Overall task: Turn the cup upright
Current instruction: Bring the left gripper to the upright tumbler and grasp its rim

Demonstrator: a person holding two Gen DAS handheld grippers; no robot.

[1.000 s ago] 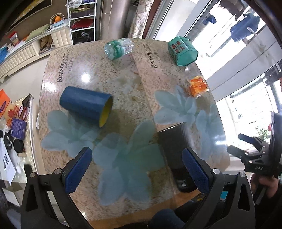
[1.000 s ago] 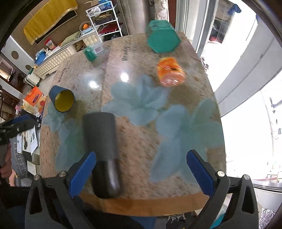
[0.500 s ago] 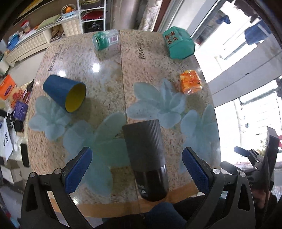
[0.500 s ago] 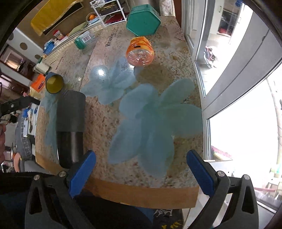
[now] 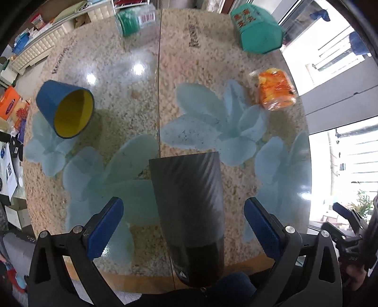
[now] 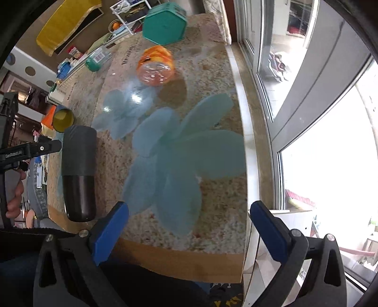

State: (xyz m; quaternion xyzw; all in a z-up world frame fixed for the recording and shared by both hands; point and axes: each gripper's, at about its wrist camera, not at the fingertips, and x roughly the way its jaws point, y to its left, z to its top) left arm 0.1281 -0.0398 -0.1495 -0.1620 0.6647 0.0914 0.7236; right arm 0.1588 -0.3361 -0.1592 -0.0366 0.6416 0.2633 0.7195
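A blue cup with a yellow inside (image 5: 65, 111) lies on its side at the left of the granite table (image 5: 141, 99), its mouth facing me. It shows small in the right wrist view (image 6: 62, 117). A tall black tumbler (image 5: 189, 207) stands mouth down near the front edge, between the blue pads of my left gripper (image 5: 184, 226), which is open and touches nothing. It also shows in the right wrist view (image 6: 79, 170). My right gripper (image 6: 189, 229) is open and empty above the table's front right part.
A green hexagonal box (image 5: 257, 30) and a clear jar with a green lid (image 5: 134, 21) lie at the far side. An orange jar (image 5: 275, 91) lies at the right. A window (image 6: 319, 94) runs along the table's right edge.
My left gripper has swung right and come nearer, so the black tumbler now sits centred between its pads. My right gripper has turned right, towards the window edge.
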